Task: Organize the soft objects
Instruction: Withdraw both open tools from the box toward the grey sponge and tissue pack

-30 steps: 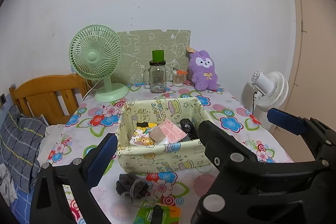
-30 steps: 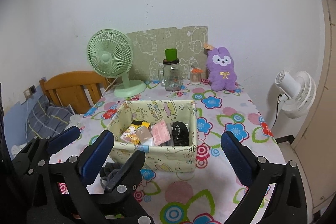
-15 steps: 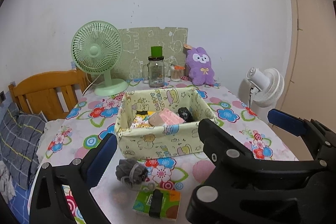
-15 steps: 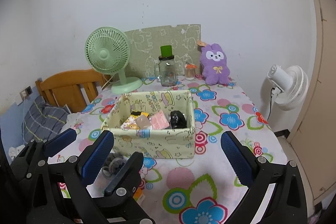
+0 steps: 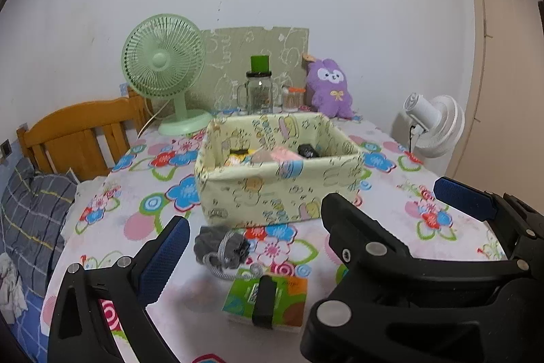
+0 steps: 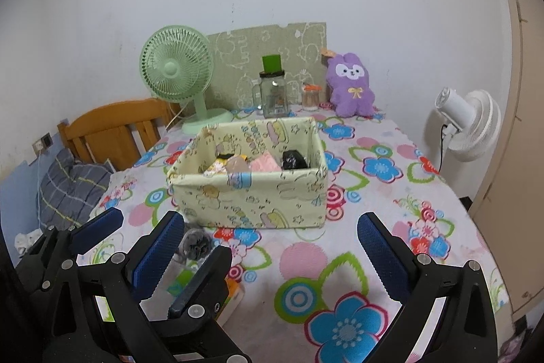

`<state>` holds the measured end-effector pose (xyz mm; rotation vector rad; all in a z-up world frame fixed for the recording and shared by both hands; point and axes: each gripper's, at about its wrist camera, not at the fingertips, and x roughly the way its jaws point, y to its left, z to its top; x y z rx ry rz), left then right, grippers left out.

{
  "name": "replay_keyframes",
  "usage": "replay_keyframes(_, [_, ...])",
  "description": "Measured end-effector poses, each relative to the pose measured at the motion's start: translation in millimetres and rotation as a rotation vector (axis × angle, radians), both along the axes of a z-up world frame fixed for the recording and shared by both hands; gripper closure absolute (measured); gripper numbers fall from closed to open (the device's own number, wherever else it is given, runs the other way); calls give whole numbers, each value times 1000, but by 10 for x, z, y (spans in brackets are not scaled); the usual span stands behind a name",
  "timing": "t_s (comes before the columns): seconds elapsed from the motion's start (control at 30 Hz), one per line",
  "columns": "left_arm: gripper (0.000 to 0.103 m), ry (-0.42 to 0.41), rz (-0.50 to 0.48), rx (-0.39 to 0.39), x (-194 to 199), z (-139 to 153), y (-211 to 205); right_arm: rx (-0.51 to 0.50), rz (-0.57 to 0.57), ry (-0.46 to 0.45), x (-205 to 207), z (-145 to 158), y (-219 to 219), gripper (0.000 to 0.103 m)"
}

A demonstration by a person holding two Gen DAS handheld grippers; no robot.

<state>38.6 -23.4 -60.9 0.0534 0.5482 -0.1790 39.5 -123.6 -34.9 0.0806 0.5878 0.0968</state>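
Green tissue pack (image 5: pixel 268 301), lettering illegible

Tissue pack (image 6: pixel 234 295) largely hidden behind left gripper (image 6: pixel 144 247).

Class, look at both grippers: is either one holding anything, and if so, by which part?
Nothing is held. The left gripper and the right gripper are both open above the table, with nothing between their fingers. The grey sock bundle lies untouched on the tablecloth.
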Motion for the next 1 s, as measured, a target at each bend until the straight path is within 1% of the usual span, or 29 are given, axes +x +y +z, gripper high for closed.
replay_keyframes(0.13, [1,35,25,-1,9,-142,50,1,4,24,14,-128,48,0])
replay_keyframes(0.3, [2,62,44,20,5,-291,109,8,25,68,59,-316,115,0])
replay_keyframes(0.5, [2,88,42,15,-13,-408,178,16,59,84,65,-451,199,0])
replay_keyframes(0.67, [2,108,53,29,-17,-515,248,1,86,91,63,-553,292,0])
replay_keyframes(0.8, [2,138,63,28,7,-602,321,0,103,117,90,-652,362,0])
replay_keyframes(1.0, [6,146,63,35,-6,-655,429,-8,139,128,99,-704,473,0])
